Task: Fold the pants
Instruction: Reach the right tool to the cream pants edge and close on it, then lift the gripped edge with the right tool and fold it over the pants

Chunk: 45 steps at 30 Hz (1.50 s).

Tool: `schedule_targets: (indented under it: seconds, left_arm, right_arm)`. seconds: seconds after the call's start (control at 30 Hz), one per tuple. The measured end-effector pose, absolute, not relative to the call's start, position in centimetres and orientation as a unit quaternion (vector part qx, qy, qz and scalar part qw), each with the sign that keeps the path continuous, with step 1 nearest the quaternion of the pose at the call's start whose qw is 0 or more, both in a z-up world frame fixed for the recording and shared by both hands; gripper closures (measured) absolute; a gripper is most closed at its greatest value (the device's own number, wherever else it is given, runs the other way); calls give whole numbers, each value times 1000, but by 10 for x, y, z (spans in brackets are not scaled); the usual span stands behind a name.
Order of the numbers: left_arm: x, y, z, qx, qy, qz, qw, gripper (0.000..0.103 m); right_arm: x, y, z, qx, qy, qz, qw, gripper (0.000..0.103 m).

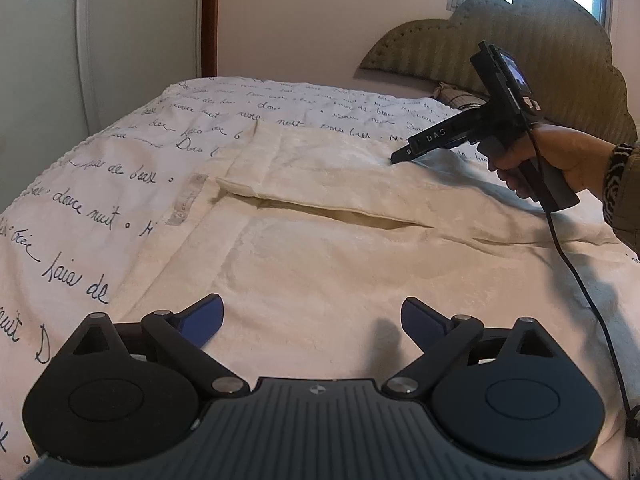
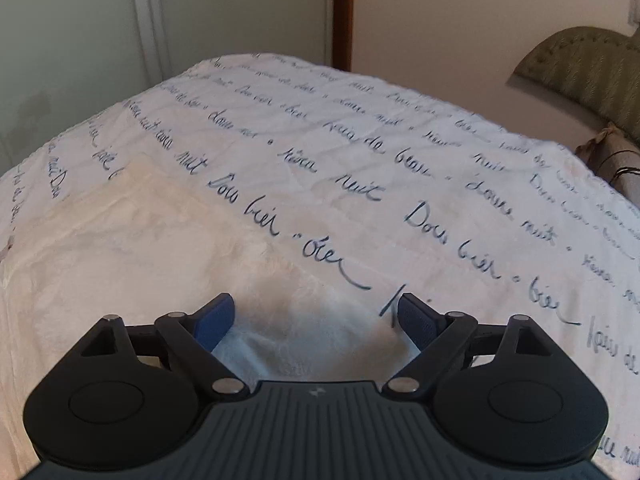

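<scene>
Cream fleece pants [image 1: 320,216] lie spread flat on the bed, both legs side by side with a dark gap between them. My left gripper [image 1: 312,320] is open and empty, low over the near leg. My right gripper [image 2: 316,316] is open, its blue pads either side of the far edge of the pants [image 2: 160,248], which bunches up between them. In the left wrist view the right gripper [image 1: 400,156] shows at the far right, its tip touching the far edge of the pants, held by a hand.
The bed has a white cover with blue handwriting print [image 1: 80,208]. A green padded headboard [image 1: 520,40] and a pillow [image 2: 616,156] stand at the far right. A wall and a wooden door frame [image 1: 210,16] lie behind the bed. A black cable [image 1: 580,280] hangs from the right gripper.
</scene>
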<state>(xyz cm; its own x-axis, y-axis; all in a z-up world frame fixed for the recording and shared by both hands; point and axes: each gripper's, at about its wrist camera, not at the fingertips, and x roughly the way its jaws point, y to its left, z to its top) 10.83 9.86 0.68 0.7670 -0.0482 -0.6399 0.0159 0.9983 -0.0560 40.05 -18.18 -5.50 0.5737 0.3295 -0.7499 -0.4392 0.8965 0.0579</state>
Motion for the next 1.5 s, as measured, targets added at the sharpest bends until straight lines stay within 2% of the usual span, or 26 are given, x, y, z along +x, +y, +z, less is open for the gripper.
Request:
schedule_targets:
  seconds: [0.03, 0.07, 0.1, 0.17, 0.27, 0.4, 0.57, 0.63, 0.9, 1.0, 1.07, 1.1, 1.13, 1.17, 1.2, 1.23, 1.27, 1.33, 1.43, 1.47, 1.5]
  left_arm:
    - [109, 98, 6, -24, 343, -23, 939, 8]
    - [111, 97, 7, -22, 343, -28, 939, 9]
    - [113, 97, 8, -19, 342, -31, 939, 9]
    - [123, 97, 14, -10, 341, -38, 939, 9]
    - [150, 102, 29, -15, 336, -36, 941, 7]
    - [206, 121, 51, -69, 346, -25, 936, 7]
    - [286, 164, 55, -269, 403, -72, 872, 7]
    - [310, 170, 50, -320, 421, -87, 844, 8]
    - [359, 172, 24, -414, 474, -118, 768, 7]
    - [366, 172, 21, -440, 478, -123, 750, 3]
    - [372, 169, 19, -449, 488, -125, 738, 5]
    - [374, 169, 18, -457, 489, -129, 732, 7]
    - [373, 169, 18, -467, 481, -131, 730, 20]
    - [369, 168, 20, -470, 474, -130, 733, 39]
    - [367, 167, 21, -464, 471, -131, 738, 50]
    - [365, 165, 22, -456, 471, -131, 743, 68]
    - [364, 163, 22, -450, 474, -131, 745, 74]
    - [362, 162, 20, -450, 475, -125, 746, 77]
    - [349, 168, 28, -437, 454, -101, 770, 74]
    - [342, 169, 32, -423, 446, -84, 784, 60]
    - [335, 169, 36, -404, 438, -68, 800, 49]
  right_arm:
    - [400, -181, -57, -66, 408, 230, 881, 28]
    - [398, -180, -58, -67, 405, 236, 881, 35]
    - [395, -180, -57, -72, 400, 243, 881, 50]
    - [389, -182, -53, -88, 381, 246, 887, 72]
    - [368, -177, -43, -127, 339, 244, 900, 79]
    - [324, -151, -34, -254, 261, 221, 905, 82]
    - [271, -128, -38, -389, 175, 208, 880, 85]
    - [251, -124, -41, -428, 146, 205, 868, 85]
    - [185, -117, -61, -557, 43, 192, 807, 86]
    - [168, -116, -73, -603, 12, 182, 776, 87]
    - [159, -115, -78, -614, -2, 181, 768, 88]
    - [157, -115, -79, -616, -4, 181, 767, 89]
    - [154, -114, -80, -617, -4, 180, 766, 90]
    - [152, -114, -81, -617, -7, 181, 766, 92]
    - [151, -113, -80, -614, -6, 181, 769, 92]
    - [152, -110, -78, -611, -4, 181, 771, 92]
    - [151, -109, -76, -608, -5, 181, 773, 92]
    - [155, -109, -72, -589, 6, 178, 788, 92]
    - [169, -117, -51, -507, 53, 178, 842, 90]
    - [185, -122, -41, -470, 96, 179, 859, 85]
    - [202, -129, -31, -431, 135, 185, 873, 83]
